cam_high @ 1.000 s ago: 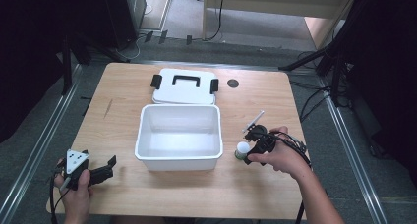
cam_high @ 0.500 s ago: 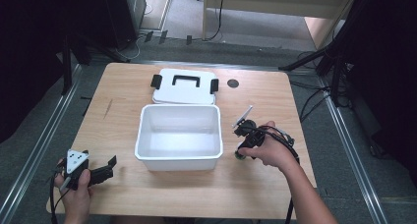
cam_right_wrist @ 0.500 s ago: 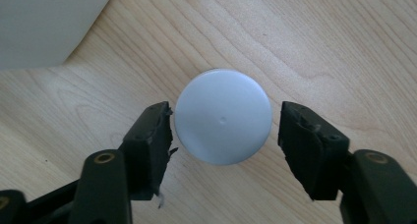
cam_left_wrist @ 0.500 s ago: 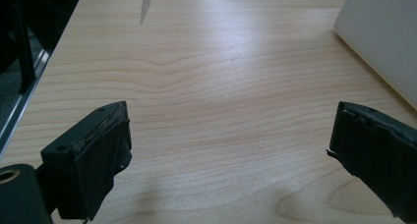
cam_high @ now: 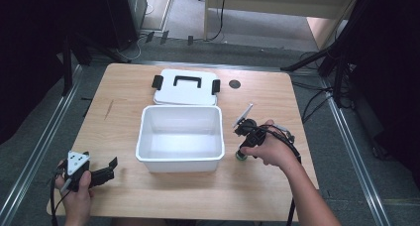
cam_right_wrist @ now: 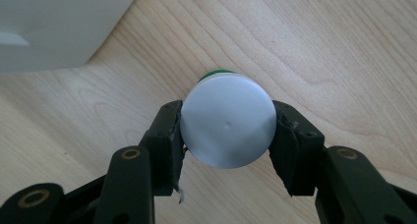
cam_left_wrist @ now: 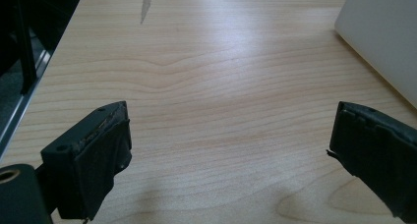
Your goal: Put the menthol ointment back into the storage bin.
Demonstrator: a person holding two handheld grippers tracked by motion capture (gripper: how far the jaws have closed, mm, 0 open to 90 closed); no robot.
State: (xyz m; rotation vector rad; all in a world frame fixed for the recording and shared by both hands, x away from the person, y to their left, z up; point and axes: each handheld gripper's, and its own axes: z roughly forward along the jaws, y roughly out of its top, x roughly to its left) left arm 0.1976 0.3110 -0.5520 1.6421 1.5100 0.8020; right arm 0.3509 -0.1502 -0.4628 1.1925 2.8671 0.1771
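Black jaws of the right gripper (cam_right_wrist: pixel 227 130) are clamped on a small round container with a white cap and green body (cam_right_wrist: pixel 227 126), one pad pressed to each side of the cap, seen end-on in the right gripper view. In the high view the right gripper (cam_high: pixel 246 137) points steeply down, the container (cam_high: pixel 241 155) at its tip touching or just above the light wooden table (cam_high: pixel 257 196), right beside the near right corner of the open white rectangular plastic box (cam_high: pixel 180 159). A second ago the container sat a little farther right, more clearly visible beside the hand; half a second ago the gripper had swung up and away from the box; now the right hand (cam_high: pixel 270 147) has come back down and closer to the box wall. The grey plate on top of the gripper tilts up and away.

Over at the near left corner, the left gripper (cam_high: pixel 101 172) rests low over the table in the left hand (cam_high: pixel 74 186), unchanged across all three moments. The left gripper view has its jaws spread wide with bare wood between them and the box's white wall (cam_left_wrist: pixel 383 32) at upper right.

Beyond the box lies its white lid with black handle and black latches (cam_high: pixel 185 87), flat on the table, touching or just behind the far rim. A small dark round mark (cam_high: pixel 235 84) sits right of the lid.
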